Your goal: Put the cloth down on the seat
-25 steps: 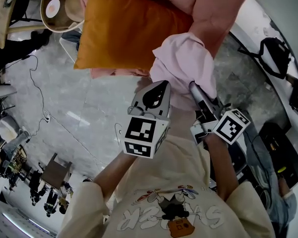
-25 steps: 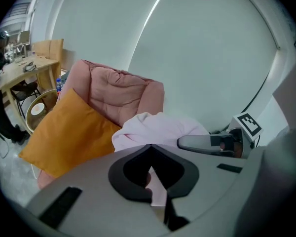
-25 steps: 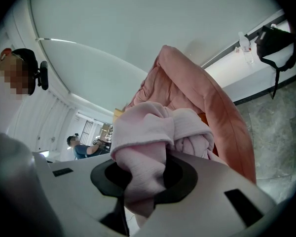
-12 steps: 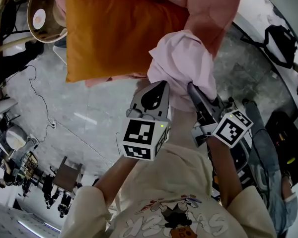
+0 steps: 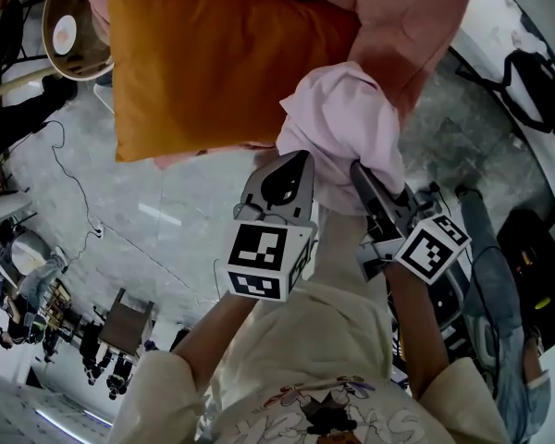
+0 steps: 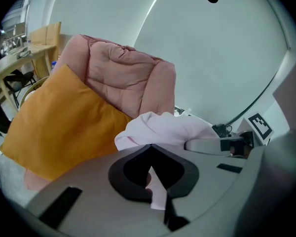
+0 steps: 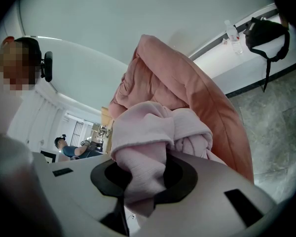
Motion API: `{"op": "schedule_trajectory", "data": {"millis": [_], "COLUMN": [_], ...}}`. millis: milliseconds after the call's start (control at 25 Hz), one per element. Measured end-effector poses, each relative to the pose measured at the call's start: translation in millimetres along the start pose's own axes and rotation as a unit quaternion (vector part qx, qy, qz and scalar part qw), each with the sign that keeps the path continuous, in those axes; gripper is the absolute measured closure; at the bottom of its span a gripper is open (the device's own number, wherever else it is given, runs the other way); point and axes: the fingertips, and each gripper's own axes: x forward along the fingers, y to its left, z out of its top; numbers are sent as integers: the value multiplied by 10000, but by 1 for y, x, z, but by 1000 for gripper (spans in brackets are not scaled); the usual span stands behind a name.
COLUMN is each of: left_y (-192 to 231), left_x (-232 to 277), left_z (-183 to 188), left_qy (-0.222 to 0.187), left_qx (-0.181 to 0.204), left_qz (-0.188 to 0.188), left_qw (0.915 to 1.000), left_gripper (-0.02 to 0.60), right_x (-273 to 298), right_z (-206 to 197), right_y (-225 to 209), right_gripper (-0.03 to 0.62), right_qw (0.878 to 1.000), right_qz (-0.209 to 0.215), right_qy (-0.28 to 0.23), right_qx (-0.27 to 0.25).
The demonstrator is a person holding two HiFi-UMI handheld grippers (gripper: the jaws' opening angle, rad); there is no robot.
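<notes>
Below, pink seat (image 5: 416,21), perhaps marble floor (image 5: 166,192).

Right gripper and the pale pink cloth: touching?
Touching. The right gripper view shows a thick fold of the pale pink cloth pinched between the jaws of the right gripper.

No text reads clearly: the lettering on the person's shirt (image 5: 305,405) is upside down and cut off, and the gripper cubes (image 5: 262,257) carry only square markers.
</notes>
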Motion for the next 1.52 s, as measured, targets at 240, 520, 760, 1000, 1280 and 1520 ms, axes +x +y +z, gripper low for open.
{"op": "schedule_trajectory", "data": {"millis": [240, 520, 760, 1000, 1280, 1520], "left_y": [9, 22, 24, 33, 36, 33], "left_x": [9, 26, 38, 52, 69, 84], "left_z": [-8, -14, -29, -34, -46, -48], "left_qy": [146, 240, 409, 502, 621, 814], "left_qx": [32, -40, 5, -39, -132, -291], "left_qz": [-138, -137, -197, -246, -220, -208], "left_qw": [9998, 9996, 9990, 9984, 9977, 9960], "left_gripper": [578, 578, 578, 578, 578, 578], "right_x": [20, 34, 46, 63, 83, 88], "right_z": [-5, -6, -14, -15, -16, -3], "right_y": [-15, -31, -49, -64, -76, -86], "right_gripper": [470, 469, 470, 468, 468, 467], "right_qw": [9998, 9995, 9988, 9982, 9974, 9966], "right_qz": [-191, -302, -434, -573, -701, -821], "right_qy": [-55, -56, -101, -126, -123, -56], "right_qx": [36, 123, 210, 140, 85, -58]}}
